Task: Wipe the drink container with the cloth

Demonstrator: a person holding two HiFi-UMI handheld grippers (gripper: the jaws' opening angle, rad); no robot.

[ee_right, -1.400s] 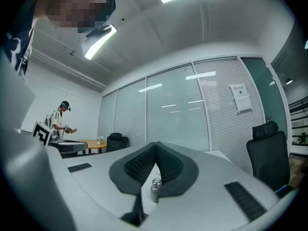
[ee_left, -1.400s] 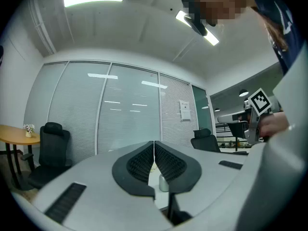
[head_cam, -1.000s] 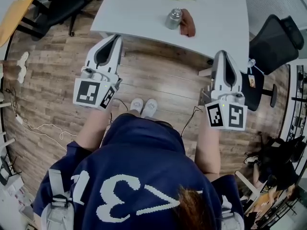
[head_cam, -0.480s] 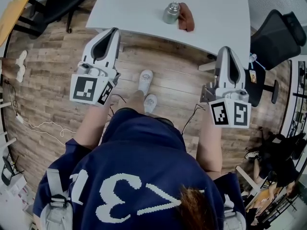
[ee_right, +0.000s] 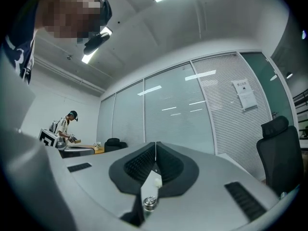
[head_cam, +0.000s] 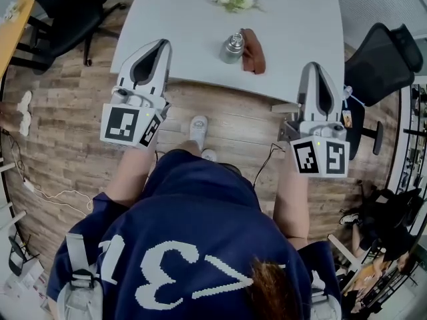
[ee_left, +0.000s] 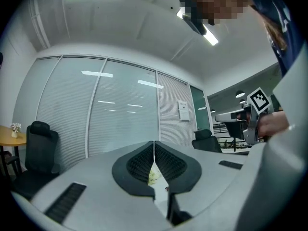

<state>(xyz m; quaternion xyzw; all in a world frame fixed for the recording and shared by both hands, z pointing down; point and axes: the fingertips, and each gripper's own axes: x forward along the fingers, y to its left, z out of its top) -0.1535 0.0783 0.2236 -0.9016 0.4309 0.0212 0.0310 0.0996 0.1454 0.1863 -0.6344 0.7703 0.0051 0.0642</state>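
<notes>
both tools are empty and pressed together; in the left gripper view the left gripper shows its black ribbed pads meeting along a thin seam with nothing between them; the right gripper reads the same in the right gripper view; both are held about level, with their tips at the near edge of the pale grey table.

the small silver metal drink container with a screw cap stands upright on the table, ahead of both grippers and between their lines; the folded reddish-brown cloth lies right against it, on the side towards the right gripper; whether they touch cannot be told.

the container is probably rigid, smooth and slippery, light enough to skid or tip if rubbed while unheld; the left gripper would do best to open and clamp the round body low down, below the cap; the cloth looks soft and limp, so the right gripper could pinch a raised fold at its near end and expect the rest to drape.
</notes>
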